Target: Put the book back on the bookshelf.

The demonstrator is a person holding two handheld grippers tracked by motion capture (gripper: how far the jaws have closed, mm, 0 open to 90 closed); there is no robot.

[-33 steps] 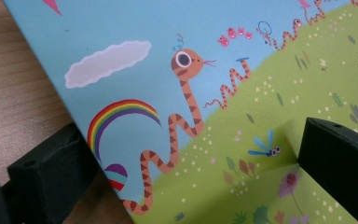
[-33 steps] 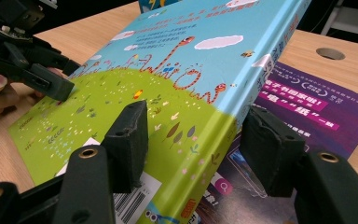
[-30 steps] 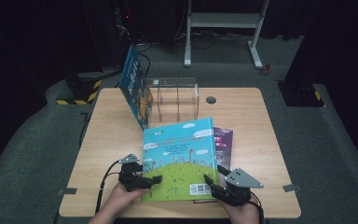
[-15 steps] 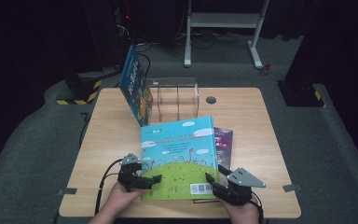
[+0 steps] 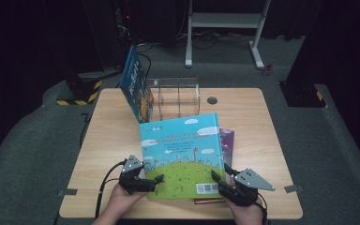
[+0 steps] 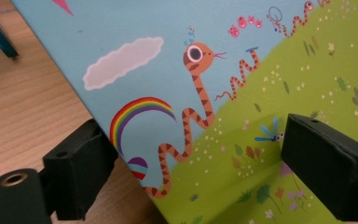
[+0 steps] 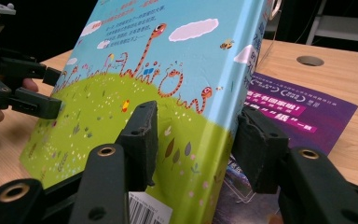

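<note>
A picture book (image 5: 183, 145) with a blue sky, green grass and snakes stands tilted up from the table, its near edge low. My left gripper (image 5: 158, 182) straddles its near left corner. In the left gripper view one jaw sits behind the book (image 6: 214, 70) and one over the cover, wide apart. My right gripper (image 5: 218, 183) straddles the near right corner by the spine (image 7: 223, 121). Both sets of jaws have just been closing with the book between them, and I see no firm pinch.
A purple book (image 5: 227, 140) lies flat under the tilted one. A blue book (image 5: 135, 89) leans against a clear rack (image 5: 178, 96) at the back of the wooden table (image 5: 108, 140). A round cable hole (image 5: 212, 100) lies behind.
The picture book now tilts up more steeply, its far edge higher. My left gripper has risen a little with the corner. The right hand stays in place.
</note>
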